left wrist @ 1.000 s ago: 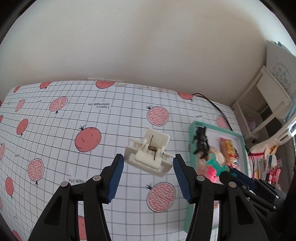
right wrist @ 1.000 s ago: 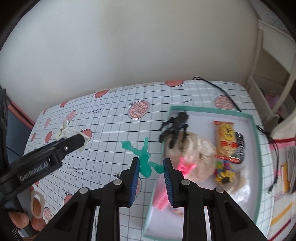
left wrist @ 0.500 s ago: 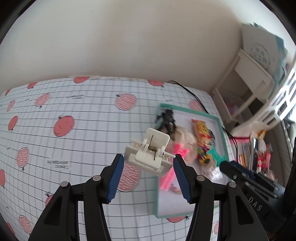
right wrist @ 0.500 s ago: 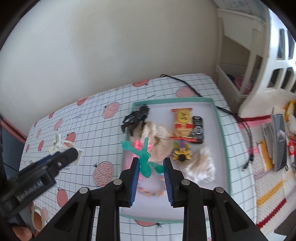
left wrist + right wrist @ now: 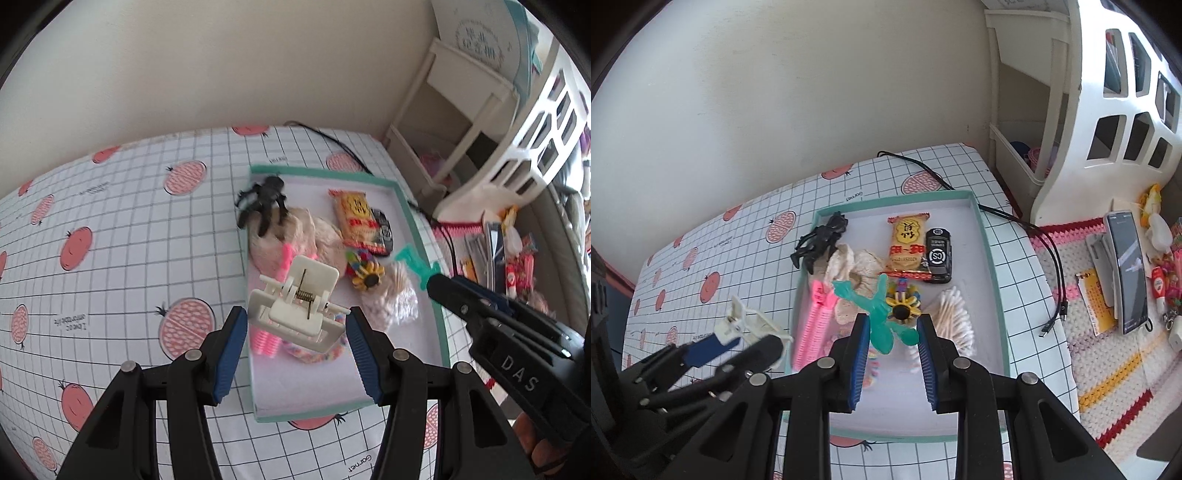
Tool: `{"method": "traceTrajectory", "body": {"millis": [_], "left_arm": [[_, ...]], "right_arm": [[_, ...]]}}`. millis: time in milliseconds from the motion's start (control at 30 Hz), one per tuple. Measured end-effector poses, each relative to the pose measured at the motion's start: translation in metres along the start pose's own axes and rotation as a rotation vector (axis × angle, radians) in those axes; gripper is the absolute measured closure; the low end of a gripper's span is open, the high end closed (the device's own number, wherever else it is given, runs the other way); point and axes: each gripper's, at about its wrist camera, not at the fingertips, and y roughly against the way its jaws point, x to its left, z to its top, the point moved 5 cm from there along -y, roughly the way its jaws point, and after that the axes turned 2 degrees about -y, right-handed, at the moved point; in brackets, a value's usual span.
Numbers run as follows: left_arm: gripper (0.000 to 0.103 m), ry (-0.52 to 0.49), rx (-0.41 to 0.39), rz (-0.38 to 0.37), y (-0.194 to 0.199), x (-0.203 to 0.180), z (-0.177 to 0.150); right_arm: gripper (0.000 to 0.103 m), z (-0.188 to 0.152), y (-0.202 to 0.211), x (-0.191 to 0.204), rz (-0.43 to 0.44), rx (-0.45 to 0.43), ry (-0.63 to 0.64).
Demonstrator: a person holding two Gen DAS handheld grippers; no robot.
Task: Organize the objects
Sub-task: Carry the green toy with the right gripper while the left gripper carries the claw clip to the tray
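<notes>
The white clip (image 5: 299, 306) sits clenched between the blue pads of the left gripper (image 5: 295, 332), held in the air over the near left part of the teal-rimmed tray (image 5: 402, 195). The right gripper (image 5: 892, 343) grasps a green toy figure (image 5: 877, 314) above the middle of the same tray. The tray rests on a surface (image 5: 122, 229) covered with a white grid cloth printed with pink fruit. Inside the tray lie a black toy figure (image 5: 820, 240) at the far left corner, a yellow snack packet (image 5: 907, 243), a black toy car (image 5: 938, 254) beside it, a pink comb (image 5: 812, 321), a sunflower clip (image 5: 905, 306) and a bundle of cotton swabs (image 5: 955, 321).
</notes>
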Motion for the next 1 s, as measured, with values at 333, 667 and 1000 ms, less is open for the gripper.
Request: {"method": "traceTrajectory", "body": {"millis": [333,667,1000], "left_arm": [[0.046,-0.034,0.117,-0.022,-0.037,-0.018,-0.021],[0.046,-0.054,0.186,-0.012,-0.059,-0.021,-0.034],[0.046,-0.073,0.222,-0.006,-0.069,-0.023,-0.041]], "right_arm": [[0.075,-0.013,-0.026,-0.012,-0.009,0.066,-0.002],[0.075,-0.024,-0.05,-0.012,0.002,0.118,-0.002],[0.075,-0.031,-0.063,-0.014,0.007,0.152,0.0]]}}
